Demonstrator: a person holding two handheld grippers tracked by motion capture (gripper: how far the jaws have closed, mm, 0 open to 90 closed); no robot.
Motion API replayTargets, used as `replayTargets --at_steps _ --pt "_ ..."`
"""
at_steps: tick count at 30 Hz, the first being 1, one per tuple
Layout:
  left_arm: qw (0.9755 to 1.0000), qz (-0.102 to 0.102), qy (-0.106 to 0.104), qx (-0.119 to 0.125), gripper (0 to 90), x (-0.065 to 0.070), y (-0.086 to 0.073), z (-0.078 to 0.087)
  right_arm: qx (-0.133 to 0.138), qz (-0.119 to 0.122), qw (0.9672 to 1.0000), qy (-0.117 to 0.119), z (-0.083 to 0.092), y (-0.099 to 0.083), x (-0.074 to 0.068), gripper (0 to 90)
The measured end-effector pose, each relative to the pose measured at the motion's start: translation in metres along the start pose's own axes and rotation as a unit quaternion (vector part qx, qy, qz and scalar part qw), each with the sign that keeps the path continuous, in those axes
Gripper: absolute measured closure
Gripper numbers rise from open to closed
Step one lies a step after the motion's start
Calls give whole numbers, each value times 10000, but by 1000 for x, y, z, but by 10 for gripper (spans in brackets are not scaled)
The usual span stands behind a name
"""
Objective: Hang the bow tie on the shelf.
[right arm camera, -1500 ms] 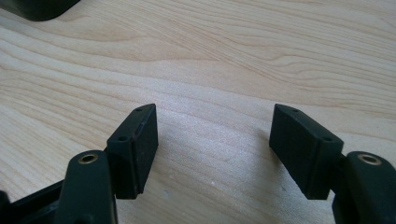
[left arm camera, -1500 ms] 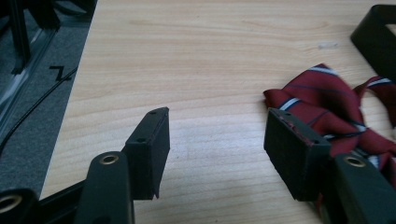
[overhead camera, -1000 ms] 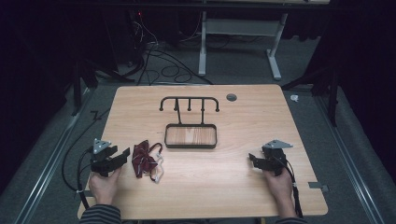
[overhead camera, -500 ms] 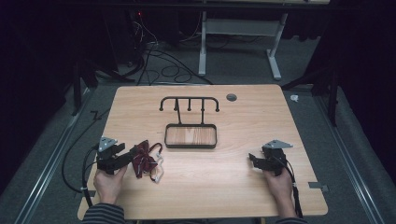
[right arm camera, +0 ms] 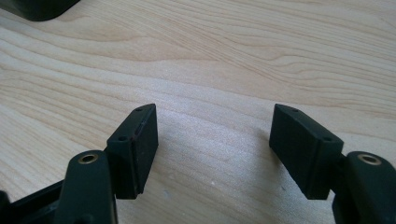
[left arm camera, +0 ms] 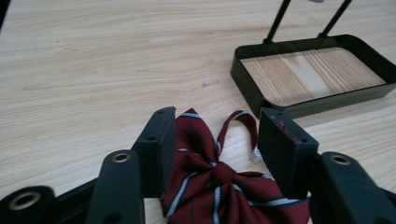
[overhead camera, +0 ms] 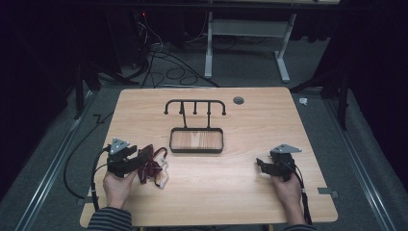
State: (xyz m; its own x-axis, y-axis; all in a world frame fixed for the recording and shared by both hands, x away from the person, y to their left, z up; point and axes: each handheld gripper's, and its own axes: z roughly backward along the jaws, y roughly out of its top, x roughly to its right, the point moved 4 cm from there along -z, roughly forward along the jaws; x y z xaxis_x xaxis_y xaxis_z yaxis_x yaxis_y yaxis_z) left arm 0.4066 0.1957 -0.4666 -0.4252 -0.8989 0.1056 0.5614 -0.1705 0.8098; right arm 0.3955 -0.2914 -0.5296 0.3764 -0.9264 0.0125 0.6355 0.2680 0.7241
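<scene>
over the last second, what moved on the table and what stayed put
The left gripper moved toward the dark red striped bow tie and now has its open jaws on either side of it, not yet closed on it. The right gripper stayed open over bare wood near the table's right edge. The bow tie and the black hook stand with its tray stayed where they were.

We see a wooden desk [overhead camera: 231, 192] on grey carpet [overhead camera: 57, 144], tangled cables [overhead camera: 159, 62] and white desk legs [overhead camera: 284, 53] behind it.
</scene>
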Motion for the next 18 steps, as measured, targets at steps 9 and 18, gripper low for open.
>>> replayTargets --at_steps 9,18 --pt "9992 -225 -307 -93 491 14 6 -9 1 1 10000 -2 0 0 0 339" --pt "9986 -400 -296 -198 498 24 13 -17 3 -63 10000 -77 -1 0 0 339"
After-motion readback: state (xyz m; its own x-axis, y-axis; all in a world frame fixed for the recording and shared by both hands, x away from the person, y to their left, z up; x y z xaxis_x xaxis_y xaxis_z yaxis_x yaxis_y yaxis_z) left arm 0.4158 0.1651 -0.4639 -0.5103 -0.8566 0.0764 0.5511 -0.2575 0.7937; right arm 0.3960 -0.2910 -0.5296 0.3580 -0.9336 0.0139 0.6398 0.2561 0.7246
